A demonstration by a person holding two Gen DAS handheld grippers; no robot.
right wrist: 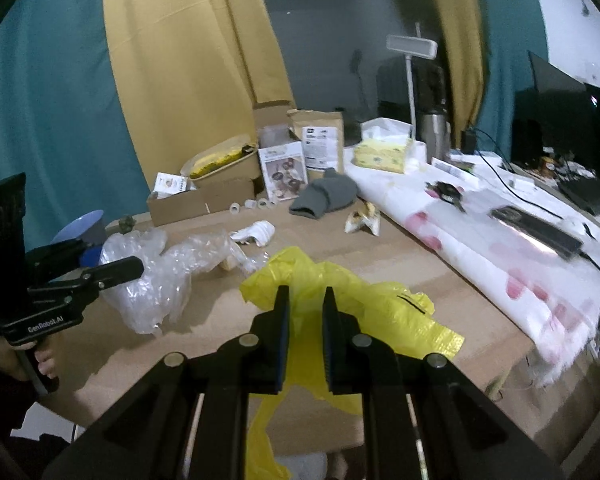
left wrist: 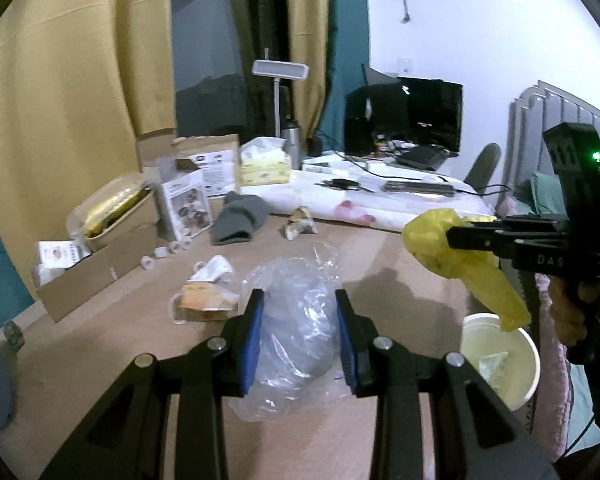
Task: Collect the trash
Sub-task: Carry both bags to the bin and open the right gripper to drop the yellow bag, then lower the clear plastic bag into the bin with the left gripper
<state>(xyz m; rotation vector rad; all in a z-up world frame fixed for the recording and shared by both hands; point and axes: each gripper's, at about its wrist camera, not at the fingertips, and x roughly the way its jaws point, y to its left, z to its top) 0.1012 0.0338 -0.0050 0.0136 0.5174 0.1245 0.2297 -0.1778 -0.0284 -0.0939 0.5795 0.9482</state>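
Both tongs carry trash above the tabletop.

Our left gripper (left wrist: 300, 336) is clenched on a crumpled clear plastic bag (left wrist: 296, 320) over the tabletop's (left wrist: 100, 360) near edge; our right gripper (right wrist: 306, 336) grasps a yellow plastic bag (right wrist: 340, 304), which hangs above the white bin (left wrist: 516, 364) beside the table's right edge.

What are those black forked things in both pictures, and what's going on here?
No robot here: a person holds hand tongs, each with a camera looking along its two fingers. One picture is from the left tongs, the other from the right tongs. The left tongs grip a crumpled clear plastic bag; the right tongs are closed on a yellow plastic bag. On the brown table lie more scraps, such as a white wrapper, cardboard boxes and a grey cloth. A pale bin waits beside the table.
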